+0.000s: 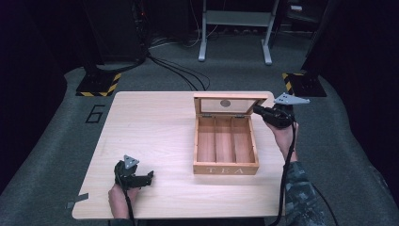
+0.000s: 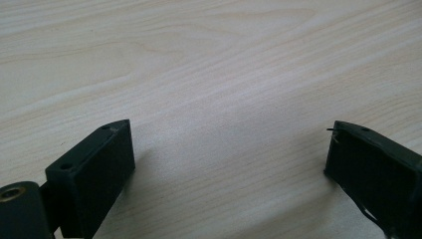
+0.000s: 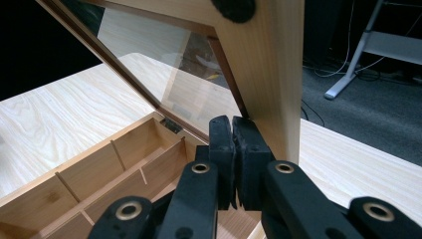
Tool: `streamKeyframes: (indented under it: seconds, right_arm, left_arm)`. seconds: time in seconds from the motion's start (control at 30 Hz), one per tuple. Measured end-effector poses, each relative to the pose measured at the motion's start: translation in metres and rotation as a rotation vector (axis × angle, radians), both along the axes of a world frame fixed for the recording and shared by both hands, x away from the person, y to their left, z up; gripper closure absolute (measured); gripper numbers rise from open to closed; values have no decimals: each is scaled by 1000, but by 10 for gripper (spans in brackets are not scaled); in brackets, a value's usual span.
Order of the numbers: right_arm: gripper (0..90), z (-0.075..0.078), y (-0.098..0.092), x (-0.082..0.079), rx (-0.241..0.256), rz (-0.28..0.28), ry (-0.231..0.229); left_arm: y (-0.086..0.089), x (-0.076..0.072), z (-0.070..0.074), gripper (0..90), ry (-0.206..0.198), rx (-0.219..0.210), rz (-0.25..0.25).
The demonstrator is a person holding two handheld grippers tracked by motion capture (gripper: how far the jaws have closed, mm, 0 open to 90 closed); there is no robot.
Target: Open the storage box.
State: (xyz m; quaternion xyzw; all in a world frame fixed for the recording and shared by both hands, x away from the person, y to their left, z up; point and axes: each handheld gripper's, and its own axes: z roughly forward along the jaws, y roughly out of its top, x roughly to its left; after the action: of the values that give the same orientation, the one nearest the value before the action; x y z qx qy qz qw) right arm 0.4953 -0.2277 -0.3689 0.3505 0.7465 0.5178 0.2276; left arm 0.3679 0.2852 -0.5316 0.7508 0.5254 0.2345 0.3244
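Observation:
A wooden tea box (image 1: 226, 169) marked "TEA" stands right of the table's middle, its three long compartments (image 3: 99, 169) empty. Its glass-paned lid (image 1: 230, 104) stands upright at the back. My right gripper (image 1: 257, 111) is at the lid's right edge. In the right gripper view its jaws (image 3: 232, 122) are shut against each other, their tips touching the inner side of the lid's wooden frame (image 3: 268, 64). My left gripper (image 1: 150, 176) rests near the table's front left, open, with bare tabletop between its jaws (image 2: 229, 134).
The light wooden table (image 1: 155, 127) stands on grey floor. Cables (image 1: 179, 70), a metal stand (image 1: 235, 28) and yellow-black striped bases (image 1: 99, 84) lie beyond its far edge. A number 6 (image 1: 95, 114) is marked on the floor to the left.

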Motion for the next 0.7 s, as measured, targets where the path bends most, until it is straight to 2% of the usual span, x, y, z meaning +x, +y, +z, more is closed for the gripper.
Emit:
streamKeyframes:
  seconds: [0.7]
  right_arm:
    - [870, 1, 0, 1, 1, 1, 2]
  left_arm:
    - [0, 0, 0, 49, 0, 0, 0]
